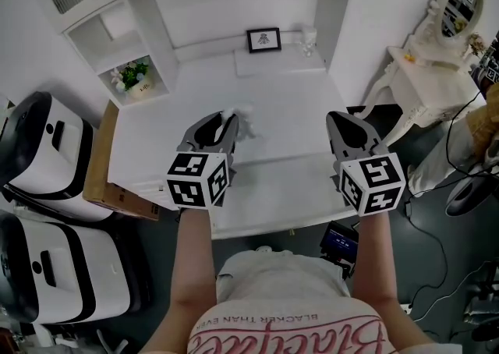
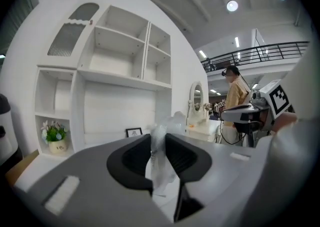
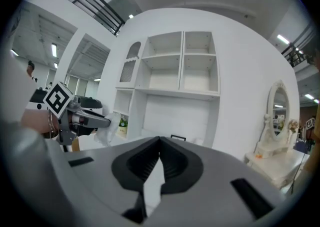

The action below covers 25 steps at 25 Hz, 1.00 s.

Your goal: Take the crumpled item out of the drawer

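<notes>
A crumpled, thin white item (image 1: 246,125) sticks out of my left gripper (image 1: 226,120), which is shut on it above the white desk (image 1: 288,103). In the left gripper view the item (image 2: 160,168) is pinched between the dark pads of the left gripper (image 2: 159,138) and fans out past the tips. My right gripper (image 1: 337,118) hovers over the desk's right side, shut with nothing in it; its pads meet at the right gripper's tip (image 3: 160,140). The right gripper view shows the left gripper (image 3: 80,116) with the item (image 3: 103,136) hanging from it. I cannot tell whether the drawer stands open.
A framed picture (image 1: 264,39) leans at the desk's back. A potted plant (image 1: 134,76) sits in a left cubby. White machines (image 1: 39,150) and a cardboard box (image 1: 101,177) stand to the left, a dressing table with mirror (image 1: 425,72) to the right. A person (image 2: 235,91) stands far off.
</notes>
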Tool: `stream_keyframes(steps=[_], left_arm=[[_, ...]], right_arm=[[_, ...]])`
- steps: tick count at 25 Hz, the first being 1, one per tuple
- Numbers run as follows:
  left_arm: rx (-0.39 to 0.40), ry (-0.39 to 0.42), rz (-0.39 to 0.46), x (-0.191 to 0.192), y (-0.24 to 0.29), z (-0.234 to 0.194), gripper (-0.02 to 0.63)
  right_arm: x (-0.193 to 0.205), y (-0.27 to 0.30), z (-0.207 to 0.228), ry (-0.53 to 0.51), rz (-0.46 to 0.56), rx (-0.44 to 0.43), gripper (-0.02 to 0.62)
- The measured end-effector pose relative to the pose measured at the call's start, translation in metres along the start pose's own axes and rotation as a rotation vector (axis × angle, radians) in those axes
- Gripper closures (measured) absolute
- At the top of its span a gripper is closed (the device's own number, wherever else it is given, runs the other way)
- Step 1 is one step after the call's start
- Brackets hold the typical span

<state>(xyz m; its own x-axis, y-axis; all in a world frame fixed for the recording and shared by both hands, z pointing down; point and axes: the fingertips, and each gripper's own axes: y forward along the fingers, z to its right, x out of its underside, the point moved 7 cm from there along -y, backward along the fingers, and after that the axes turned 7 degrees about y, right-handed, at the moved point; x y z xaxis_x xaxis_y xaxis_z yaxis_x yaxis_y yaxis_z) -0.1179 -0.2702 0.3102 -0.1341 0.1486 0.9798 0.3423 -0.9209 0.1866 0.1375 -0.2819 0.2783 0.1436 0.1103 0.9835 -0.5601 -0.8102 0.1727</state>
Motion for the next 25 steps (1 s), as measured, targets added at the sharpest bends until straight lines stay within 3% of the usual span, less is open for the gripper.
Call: stream_keyframes(steps=[4,9,14,18,25], left_arm=[[-0.059,0.062,0.109,-0.028,-0.010,-0.004,0.506],[-0.104,0.128,0.235,-0.057,-0.025,-0.005,0.506],[-0.153,0.247,0.363,-0.082,-0.042,-0.001,0.506],[-0.198,0.277,0.445,-0.096,-0.059,-0.002,0.506],[-0.241,0.273,0.499,-0.112,-0.077,-0.009,0.506]], right_arm=[[-0.020,-0.003,-0.003,-0.028,0.045,-0.003,0.589],[-0.045,-0.014,-0.003,-0.066,0.138,0.055,0.589],[-0.069,-0.029,-0.004,-0.058,0.257,0.090,0.589],[-0.082,-0.039,-0.010,-0.074,0.321,0.092,0.589],[-0.093,-0.044,-0.017,-0.074,0.353,0.076,0.590]])
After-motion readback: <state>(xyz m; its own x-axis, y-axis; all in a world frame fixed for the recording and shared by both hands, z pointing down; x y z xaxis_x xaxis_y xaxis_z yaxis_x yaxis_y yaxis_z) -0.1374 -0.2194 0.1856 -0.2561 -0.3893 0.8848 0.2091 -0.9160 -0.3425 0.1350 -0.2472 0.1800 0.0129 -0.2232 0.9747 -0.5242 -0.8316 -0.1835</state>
